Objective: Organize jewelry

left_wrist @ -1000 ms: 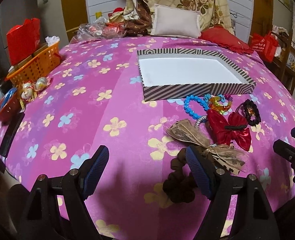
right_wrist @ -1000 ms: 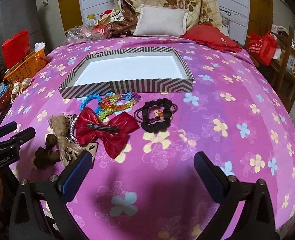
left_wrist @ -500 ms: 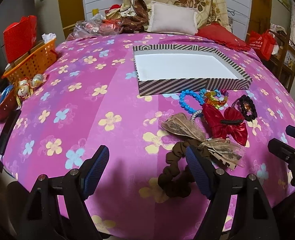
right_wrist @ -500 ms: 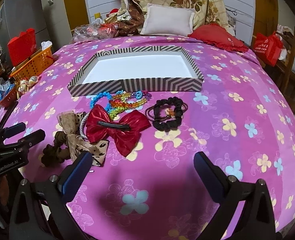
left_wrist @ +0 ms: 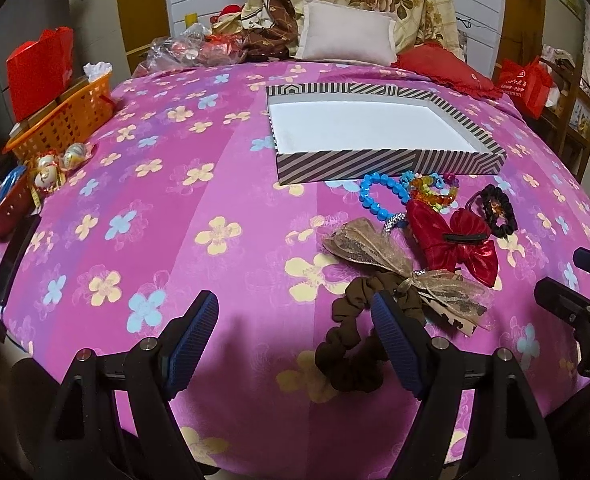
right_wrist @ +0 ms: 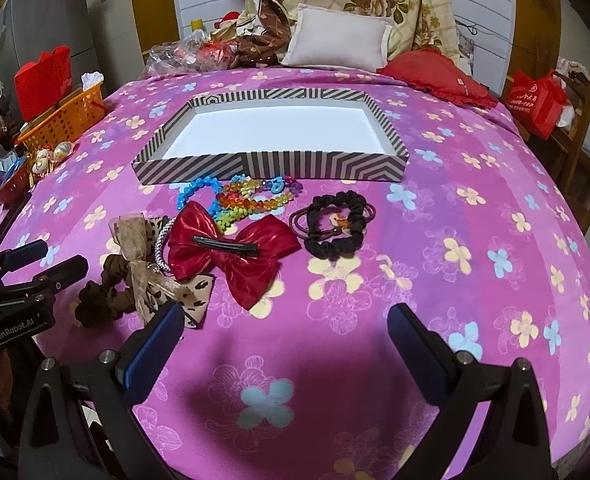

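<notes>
A striped box [right_wrist: 319, 166] with an empty white floor lies open on the pink flowered bed cover; it also shows in the left wrist view [left_wrist: 447, 162]. In front of it lie a red bow [right_wrist: 231, 252], a black scrunchie [right_wrist: 337, 226], blue beads [left_wrist: 373, 196], coloured beads [right_wrist: 255, 200], a tan lace bow [left_wrist: 375, 248] and a brown scrunchie [left_wrist: 355, 344]. My left gripper [left_wrist: 295, 320] is open and empty, its right finger over the brown scrunchie. My right gripper [right_wrist: 285, 336] is open and empty, in front of the red bow.
An orange basket [left_wrist: 67, 120], a red bag [left_wrist: 39, 72] and small figurines [left_wrist: 51, 168] sit at the bed's left edge. Pillows [right_wrist: 335, 40] and a red cushion [right_wrist: 435, 70] lie at the head. Another red bag [right_wrist: 535, 98] stands at the right.
Both grippers have pulled back and risen slightly, so the bed and items sit a little lower and farther in view. Nothing was grasped; the items have not moved.
</notes>
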